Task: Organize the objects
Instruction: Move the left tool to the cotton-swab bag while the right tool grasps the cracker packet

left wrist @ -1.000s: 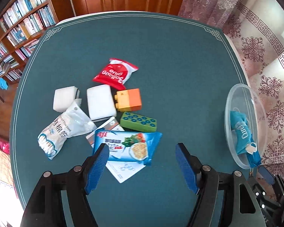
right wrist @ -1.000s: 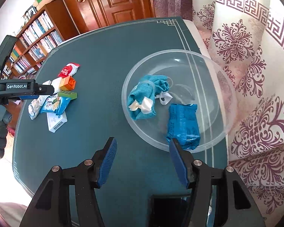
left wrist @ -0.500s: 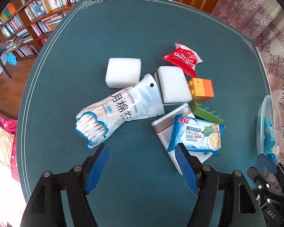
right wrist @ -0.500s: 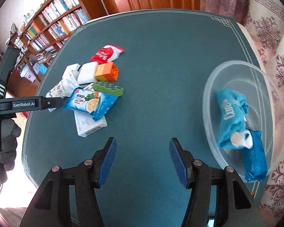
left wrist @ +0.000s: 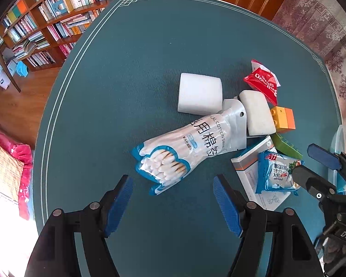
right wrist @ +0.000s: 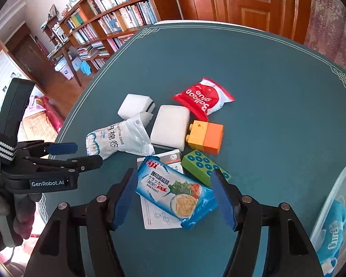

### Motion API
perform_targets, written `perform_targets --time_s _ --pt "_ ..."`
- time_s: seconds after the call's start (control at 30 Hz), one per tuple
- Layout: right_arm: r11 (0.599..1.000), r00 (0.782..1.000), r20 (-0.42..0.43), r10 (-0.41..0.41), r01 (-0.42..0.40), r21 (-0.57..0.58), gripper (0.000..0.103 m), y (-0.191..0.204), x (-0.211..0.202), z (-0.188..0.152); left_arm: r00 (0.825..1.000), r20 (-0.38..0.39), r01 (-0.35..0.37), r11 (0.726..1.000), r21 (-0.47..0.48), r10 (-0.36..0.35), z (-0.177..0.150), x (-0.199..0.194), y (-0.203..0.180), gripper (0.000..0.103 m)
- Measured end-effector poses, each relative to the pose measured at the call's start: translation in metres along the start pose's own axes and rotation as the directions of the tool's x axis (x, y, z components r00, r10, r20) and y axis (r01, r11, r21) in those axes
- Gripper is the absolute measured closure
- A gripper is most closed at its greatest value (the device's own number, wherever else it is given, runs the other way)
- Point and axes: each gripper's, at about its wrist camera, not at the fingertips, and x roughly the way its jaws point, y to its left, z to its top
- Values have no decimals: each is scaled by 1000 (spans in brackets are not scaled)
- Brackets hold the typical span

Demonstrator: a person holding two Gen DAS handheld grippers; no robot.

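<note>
**A:** Your fingers [right wrist: 221,204] on the right gripper [right wrist: 174,198] are spread wide with nothing in them, standing either side of the blue cracker packet [right wrist: 176,195]. The left gripper [left wrist: 173,204] is just as wide and empty, hanging near the cotton swab bag [left wrist: 186,150].

**B:** So how much have you got sorted?

**A:** Not much, I'd judge. Your clear bin [right wrist: 332,210] at the right edge of the surface [right wrist: 276,92] holds a blue pouch [right wrist: 333,233], and that's all I can make out in there.

**B:** And what's left out?

**A:** Nearly everything: the cracker packet lying on a white box [right wrist: 160,217], the green block [right wrist: 204,167], the yellow-and-orange block [right wrist: 205,136], two white sponges [right wrist: 169,125], the red balloon glue packet [right wrist: 204,99] and your swab bag, all clustered together. I'd reckon the cracker packet goes first.
</note>
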Motion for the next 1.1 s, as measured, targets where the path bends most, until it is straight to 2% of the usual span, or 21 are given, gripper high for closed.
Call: perform_targets --time_s 0.1,0.3,0.43,0.63,0.73,0.77,0.8,0.93,1.1 --pt "999 998 -49 44 -44 10 28 -3 13 0 1000 11 -9 1000 22 8 4 1 0 28" --pt "998 992 -125 36 -43 -55 28 10 23 -19 1000 22 -5 998 55 4 10 4 2 28" --pt "996 992 -122 -40 29 -88 28 21 26 -32 1000 27 -9 997 76 7 13 8 3 27" --pt "983 986 -79 -148 138 -122 30 35 32 -27 999 35 -1 994 110 -3 17 11 9 23" --pt "984 983 -104 -150 139 -108 42 36 38 -23 999 35 3 992 123 -8 18 11 9 22" --pt "984 981 -113 -156 145 -105 52 37 41 -23 999 34 4 992 127 -8 18 11 9 21" --pt "984 981 -115 -158 147 -102 55 36 41 -24 999 33 5 992 130 -9 18 11 8 21" --pt "990 984 -116 -132 124 -68 57 36 38 -26 999 33 6 987 159 -12 20 13 7 20" --pt "995 990 -115 -88 92 29 59 25 25 -34 999 28 13 972 236 -20 24 19 -1 19"
